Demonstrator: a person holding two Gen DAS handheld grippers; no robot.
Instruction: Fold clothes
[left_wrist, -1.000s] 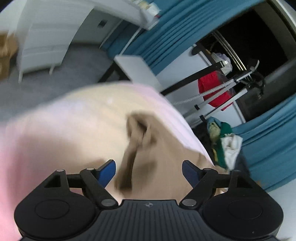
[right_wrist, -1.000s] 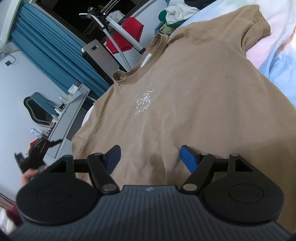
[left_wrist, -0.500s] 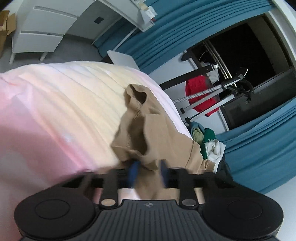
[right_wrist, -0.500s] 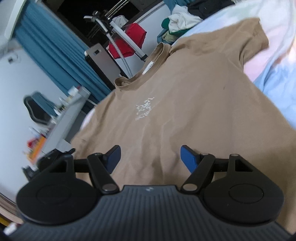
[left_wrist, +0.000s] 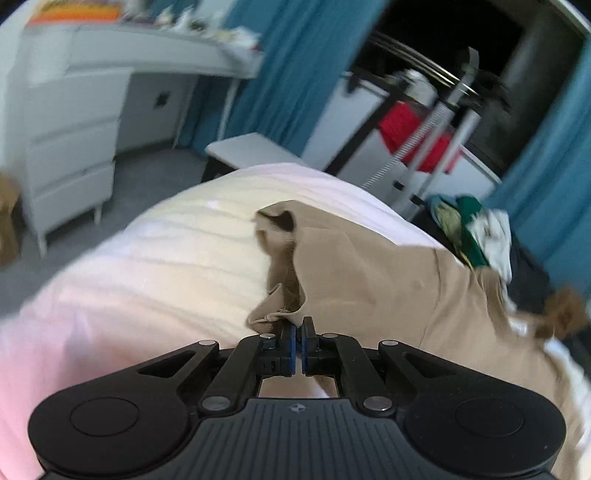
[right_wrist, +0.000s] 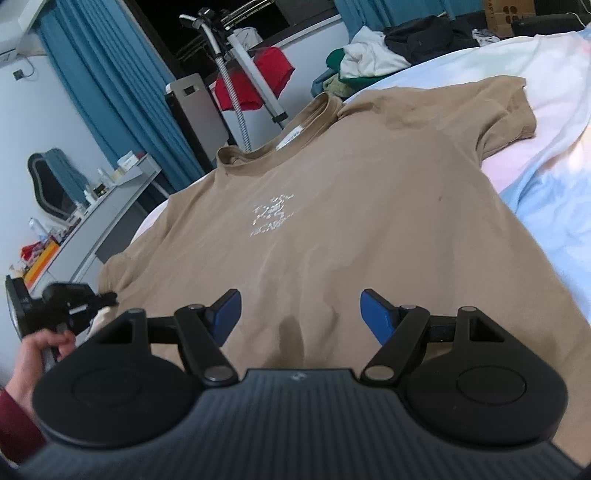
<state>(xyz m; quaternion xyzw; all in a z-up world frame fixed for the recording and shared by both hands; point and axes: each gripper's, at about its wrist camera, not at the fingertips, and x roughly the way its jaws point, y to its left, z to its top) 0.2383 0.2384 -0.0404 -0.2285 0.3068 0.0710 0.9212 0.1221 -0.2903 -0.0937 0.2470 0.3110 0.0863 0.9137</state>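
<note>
I am only starting the fold: the tan cotton short-sleeved T-shirt (right_wrist: 354, 206) is lying face up and spread flat on the pastel pink-and-blue bedsheet (right_wrist: 554, 177), no fold made. My left gripper (left_wrist: 297, 345) is pinching the sleeve hem at the shirt's left edge, fingers clamped together. My right gripper (right_wrist: 298, 308) is hovering low over the shirt's bottom hem, fingers spread wide, holding nothing.

A home bedroom. A quilted bed (right_wrist: 546, 199), teal curtains (right_wrist: 110, 92) and a white dresser (left_wrist: 70, 147) show it. The upright pole is probably a garment steamer (right_wrist: 236, 85).
</note>
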